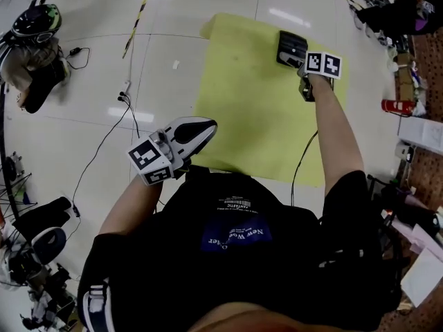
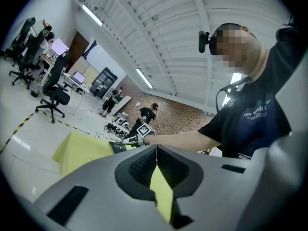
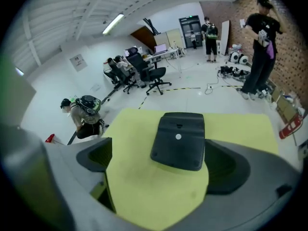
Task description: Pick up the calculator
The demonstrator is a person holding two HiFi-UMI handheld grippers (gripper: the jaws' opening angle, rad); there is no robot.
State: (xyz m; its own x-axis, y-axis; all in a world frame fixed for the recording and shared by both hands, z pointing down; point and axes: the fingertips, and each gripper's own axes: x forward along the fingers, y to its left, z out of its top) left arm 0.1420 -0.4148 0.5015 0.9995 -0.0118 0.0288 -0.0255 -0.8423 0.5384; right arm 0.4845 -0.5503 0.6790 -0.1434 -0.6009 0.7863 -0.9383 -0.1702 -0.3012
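Observation:
A black calculator point(image 1: 291, 49) lies on a yellow mat point(image 1: 249, 109) on the floor, near the mat's far right corner. In the right gripper view the calculator point(image 3: 178, 141) shows its back, with a small pale dot in the middle. My right gripper point(image 3: 163, 163) hangs over it, tilted down. The jaws stand wide open, one on each side of the calculator, and the pads do not touch it. In the head view the right gripper point(image 1: 303, 66) sits just behind the calculator, under its marker cube. My left gripper point(image 1: 204, 126) is over the mat's near left edge, shut and empty, its fingertips point(image 2: 156, 150) meeting.
Cables point(image 1: 104, 144) trail over the glossy floor left of the mat. A helmet and bag point(image 1: 34, 30) lie at the far left. Boxes and a red can point(image 1: 396, 106) line the right side. People point(image 3: 260, 37) and office chairs point(image 3: 154, 76) are further off.

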